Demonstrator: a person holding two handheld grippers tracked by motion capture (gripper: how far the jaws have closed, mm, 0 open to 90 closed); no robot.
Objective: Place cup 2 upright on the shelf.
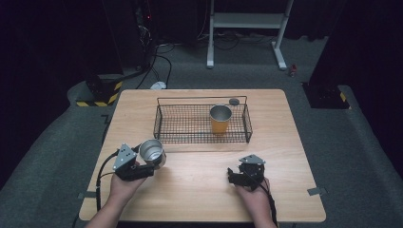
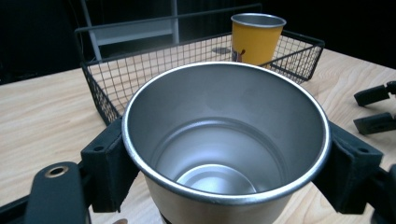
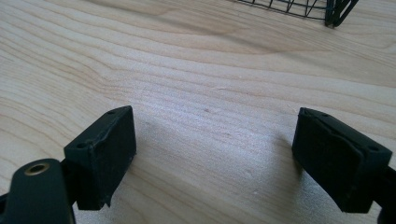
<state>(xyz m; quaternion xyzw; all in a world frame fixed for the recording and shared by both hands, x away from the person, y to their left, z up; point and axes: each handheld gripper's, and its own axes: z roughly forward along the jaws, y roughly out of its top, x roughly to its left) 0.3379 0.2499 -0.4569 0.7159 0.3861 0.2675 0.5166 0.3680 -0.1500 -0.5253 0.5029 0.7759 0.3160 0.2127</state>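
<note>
My left gripper [image 1: 150,162] is shut on a silver metal cup [image 1: 152,152] and holds it upright just above the front left of the wooden table [image 1: 199,190]. In the left gripper view the black pads [image 2: 109,163] press on both sides of the cup [image 2: 224,140], which is empty. A yellow cup with a metal rim [image 1: 220,121] stands upright in the right part of a black wire basket [image 1: 159,118]. My right gripper [image 1: 233,175] rests open near the front right of the table, nothing between its jaws [image 3: 215,158].
The basket [image 2: 102,88] sits mid-table, ahead of the held cup, with the yellow cup [image 2: 256,39] at its far right. A small dark disc [image 1: 234,101] lies behind the basket. The right gripper's jaws [image 2: 373,109] show off to the side. Dark floor, cables and a white stand surround the table.
</note>
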